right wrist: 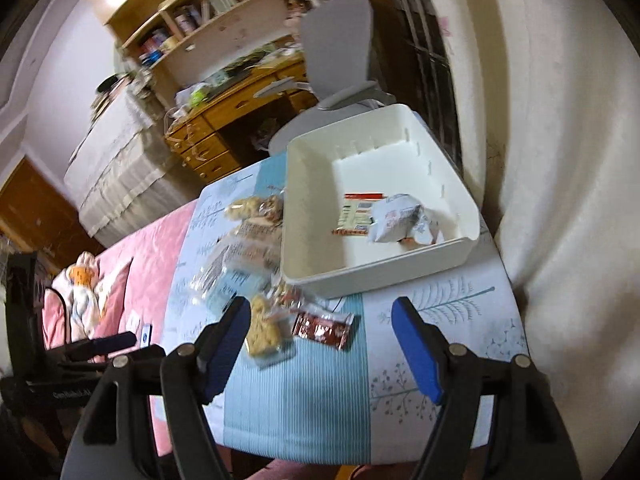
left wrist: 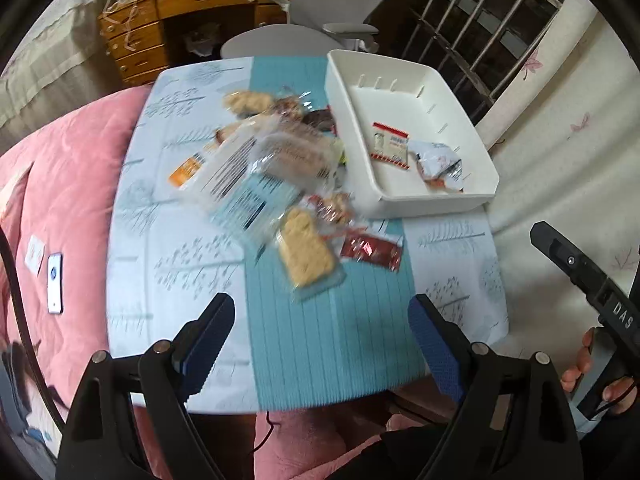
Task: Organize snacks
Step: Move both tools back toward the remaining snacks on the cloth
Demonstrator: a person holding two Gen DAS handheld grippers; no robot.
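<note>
A pile of wrapped snacks (left wrist: 264, 160) lies on the small table (left wrist: 176, 264), left of a white bin (left wrist: 436, 198). Inside the bin are a red-edged packet (left wrist: 391, 145) and a crumpled white wrapper (left wrist: 438, 164). Nearest the front lie a beige cracker pack (left wrist: 306, 250) and a dark red packet (left wrist: 370, 250). My left gripper (left wrist: 322, 312) hangs open over the blue stripe, with nothing between its fingers. My right gripper (right wrist: 320, 316) is open too, above the cracker pack (right wrist: 266, 330) and red packet (right wrist: 322, 328), touching neither. The white bin (right wrist: 380, 270) stands just beyond them.
A pink bedspread (left wrist: 68, 184) surrounds the table, with a phone (left wrist: 55, 282) on it. A grey office chair (left wrist: 332, 8) and wooden desk (left wrist: 160, 20) stand behind. A curtain (right wrist: 560, 160) hangs close on the right. A person's hand (left wrist: 592, 372) holds the other gripper at right.
</note>
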